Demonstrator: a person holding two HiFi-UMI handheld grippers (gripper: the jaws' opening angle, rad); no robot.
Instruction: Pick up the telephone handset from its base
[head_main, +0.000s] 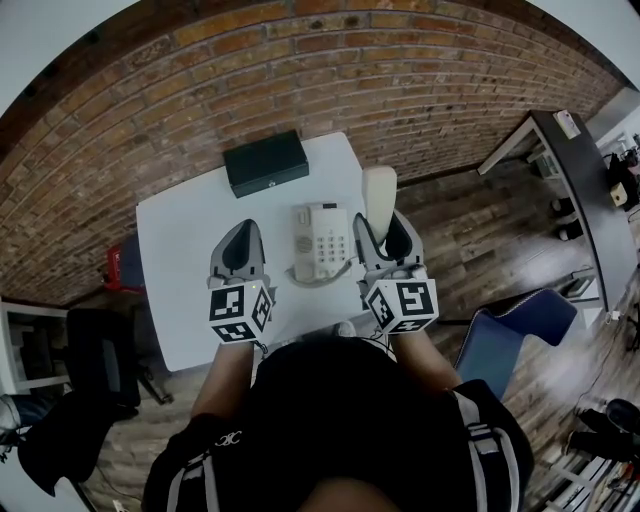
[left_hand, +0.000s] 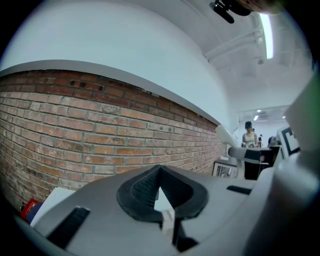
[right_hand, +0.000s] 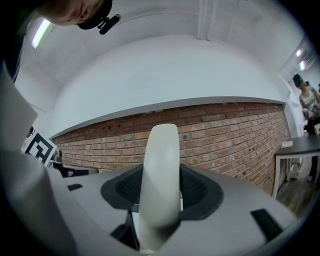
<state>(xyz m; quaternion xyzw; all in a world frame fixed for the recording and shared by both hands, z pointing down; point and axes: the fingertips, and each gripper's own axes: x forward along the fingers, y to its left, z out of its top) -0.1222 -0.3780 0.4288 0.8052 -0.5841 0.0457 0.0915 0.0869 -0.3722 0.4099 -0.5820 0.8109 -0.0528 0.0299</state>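
The cream telephone base (head_main: 320, 243) with its keypad lies on the white table (head_main: 180, 250), its cradle bare. My right gripper (head_main: 384, 222) is shut on the cream handset (head_main: 379, 192), which stands lifted off the base and to its right. In the right gripper view the handset (right_hand: 161, 180) rises upright between the jaws, against the brick wall. My left gripper (head_main: 240, 240) hovers left of the base. Its jaws are together with nothing between them in the left gripper view (left_hand: 160, 192).
A black box (head_main: 265, 163) sits at the table's far edge. A red item (head_main: 118, 268) lies on the floor at the left, a blue chair (head_main: 510, 335) at the right and a dark desk (head_main: 590, 180) beyond. The brick wall stands behind the table.
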